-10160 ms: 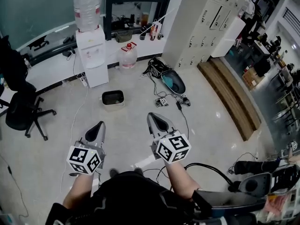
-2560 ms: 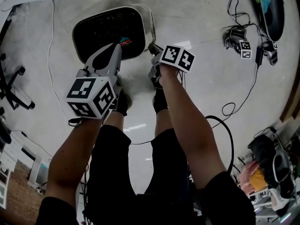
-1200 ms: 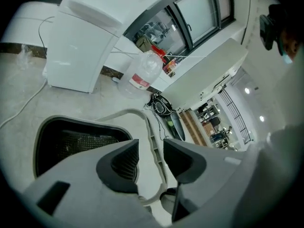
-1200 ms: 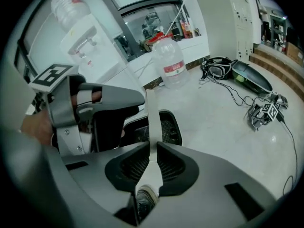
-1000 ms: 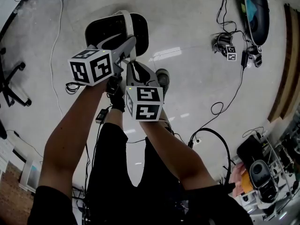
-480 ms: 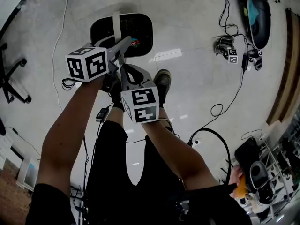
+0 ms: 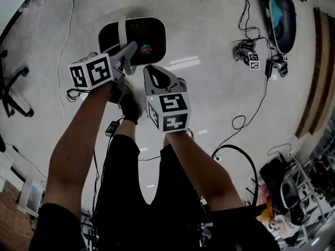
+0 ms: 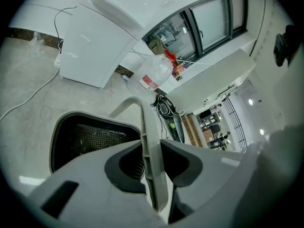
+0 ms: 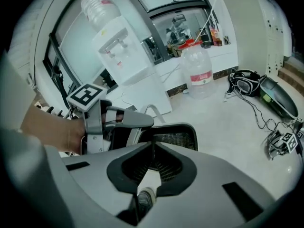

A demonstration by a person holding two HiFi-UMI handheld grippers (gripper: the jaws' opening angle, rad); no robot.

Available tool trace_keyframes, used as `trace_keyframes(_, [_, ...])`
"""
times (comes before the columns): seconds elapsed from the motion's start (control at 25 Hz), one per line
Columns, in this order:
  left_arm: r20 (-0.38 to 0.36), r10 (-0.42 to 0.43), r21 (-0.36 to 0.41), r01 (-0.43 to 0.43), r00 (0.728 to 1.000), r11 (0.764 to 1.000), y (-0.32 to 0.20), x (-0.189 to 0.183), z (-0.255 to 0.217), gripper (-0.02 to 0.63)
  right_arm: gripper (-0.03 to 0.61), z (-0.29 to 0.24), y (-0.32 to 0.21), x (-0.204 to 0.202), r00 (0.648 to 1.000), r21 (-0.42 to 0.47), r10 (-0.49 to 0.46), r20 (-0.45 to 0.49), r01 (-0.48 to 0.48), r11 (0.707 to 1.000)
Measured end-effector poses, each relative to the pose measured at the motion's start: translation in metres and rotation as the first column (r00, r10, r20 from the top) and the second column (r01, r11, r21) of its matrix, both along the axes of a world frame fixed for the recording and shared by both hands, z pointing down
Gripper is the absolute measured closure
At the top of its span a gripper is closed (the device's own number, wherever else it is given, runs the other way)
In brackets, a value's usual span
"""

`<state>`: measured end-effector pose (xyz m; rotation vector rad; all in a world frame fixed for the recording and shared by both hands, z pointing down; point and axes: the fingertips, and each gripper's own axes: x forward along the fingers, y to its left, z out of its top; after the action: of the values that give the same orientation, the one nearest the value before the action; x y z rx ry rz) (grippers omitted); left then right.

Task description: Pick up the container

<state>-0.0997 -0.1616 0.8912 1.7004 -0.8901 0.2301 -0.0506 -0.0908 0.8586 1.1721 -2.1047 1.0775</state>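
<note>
The container (image 7: 155,42) is a black mesh bin with a white rim, standing on the floor. Its white handle (image 7: 123,33) is raised upright. My left gripper (image 7: 132,49) reaches over the bin, and its jaws are closing on the handle (image 8: 145,122). The strip runs between them and both tips of the left gripper (image 8: 151,141) touch it. My right gripper (image 7: 152,70) hangs just right of it, short of the bin, shut with nothing between its jaws. From the right gripper (image 9: 153,145) I see the bin's rim (image 9: 190,126) and the left gripper (image 9: 137,121) ahead.
A water dispenser (image 9: 124,56) and a large water jug (image 9: 199,72) stand by the wall behind the bin. Cables and small devices (image 7: 251,56) lie on the floor to the right. A chair base (image 7: 8,88) is at the left. The person's shoe (image 7: 180,85) is under my right gripper.
The left jaws have closed in round the upright handle. The right gripper has drawn back to the right, away from the handle, and shut.
</note>
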Motion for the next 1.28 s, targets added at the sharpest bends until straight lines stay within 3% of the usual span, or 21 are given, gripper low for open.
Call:
trace_keyframes(0.28, [0.019,-0.022,-0.039,0.023,1.0,0.999,0.02,-0.004,-0.008,0.534,0.56,-0.037,-0.02,0.035,0.997,0.076,0.076,0.031,-0.078,0.994])
trace_keyframes(0.52, [-0.012,-0.073,-0.039,0.073,0.997,0.997,0.036,-0.002,-0.046,0.534,0.56,-0.07,-0.028,0.047,0.996,0.117,0.072,0.057,-0.078,0.99])
trace_keyframes(0.72, [-0.041,-0.104,-0.032,0.102,0.994,0.994,0.044,-0.003,-0.098,0.534,0.56,-0.109,-0.034,0.056,0.993,0.126,0.101,0.067,-0.109,0.986])
trace_keyframes(1.28, [-0.1,-0.089,0.042,0.093,0.991,0.995,0.068,-0.01,-0.276,0.534,0.561,-0.257,-0.049,0.094,0.988,0.193,0.12,0.099,-0.138,0.971])
